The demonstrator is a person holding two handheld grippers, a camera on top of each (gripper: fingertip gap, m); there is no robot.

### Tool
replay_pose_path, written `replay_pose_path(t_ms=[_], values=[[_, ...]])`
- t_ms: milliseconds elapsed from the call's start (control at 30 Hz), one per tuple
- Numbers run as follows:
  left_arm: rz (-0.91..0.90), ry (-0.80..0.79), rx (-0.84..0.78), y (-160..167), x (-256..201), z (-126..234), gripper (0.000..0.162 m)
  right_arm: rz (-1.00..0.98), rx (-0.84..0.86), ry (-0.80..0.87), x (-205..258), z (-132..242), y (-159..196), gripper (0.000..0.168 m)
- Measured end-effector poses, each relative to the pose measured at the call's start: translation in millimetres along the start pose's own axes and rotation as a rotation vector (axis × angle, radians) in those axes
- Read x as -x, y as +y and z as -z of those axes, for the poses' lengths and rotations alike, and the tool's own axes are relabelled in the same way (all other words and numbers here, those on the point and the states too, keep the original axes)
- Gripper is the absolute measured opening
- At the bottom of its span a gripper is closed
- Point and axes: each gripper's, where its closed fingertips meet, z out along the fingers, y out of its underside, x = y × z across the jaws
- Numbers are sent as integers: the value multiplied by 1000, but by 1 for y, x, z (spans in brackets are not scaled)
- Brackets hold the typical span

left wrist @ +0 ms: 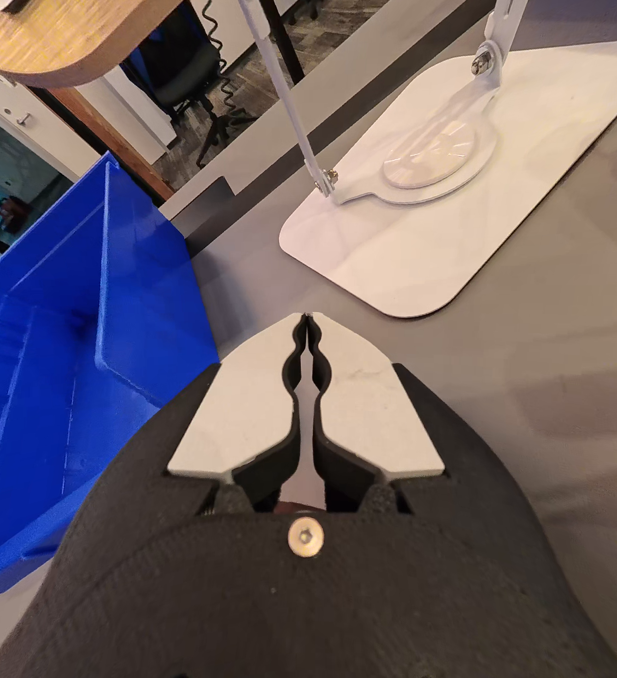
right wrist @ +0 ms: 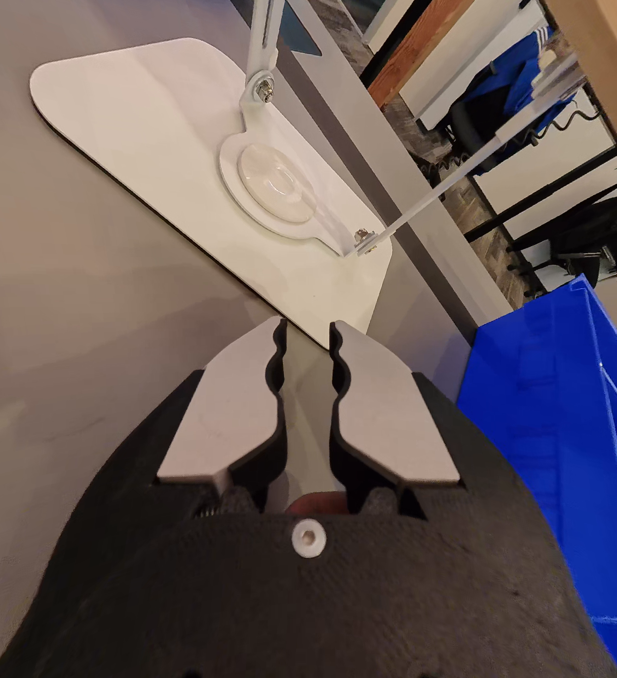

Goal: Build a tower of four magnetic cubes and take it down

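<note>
Nearest to me, my left claw (left wrist: 307,316) was closed together, empty; my right claw (right wrist: 307,324) stood apart, empty. Blue bin (left wrist: 79,348) at nine o'clock, white base plate (left wrist: 446,227) at one. I saw no cubes.

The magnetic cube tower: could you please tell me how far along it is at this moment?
Done: nothing shows as built; no cubes appear in either view, on the grey tabletop or the flat white stand base. In hand: nothing; the left gripper is shut and empty, the right gripper is open and empty. The inside of the blue plastic bin is hidden. Left: seemingly the whole build and takedown, or all is finished.
</note>
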Motion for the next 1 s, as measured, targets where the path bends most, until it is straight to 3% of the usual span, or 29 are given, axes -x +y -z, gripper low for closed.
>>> replay_pose_path(t_ms=[1000], values=[[-25,-15,18,3,3,-2,0,-11,-4,-9,2,-1,-1,22]])
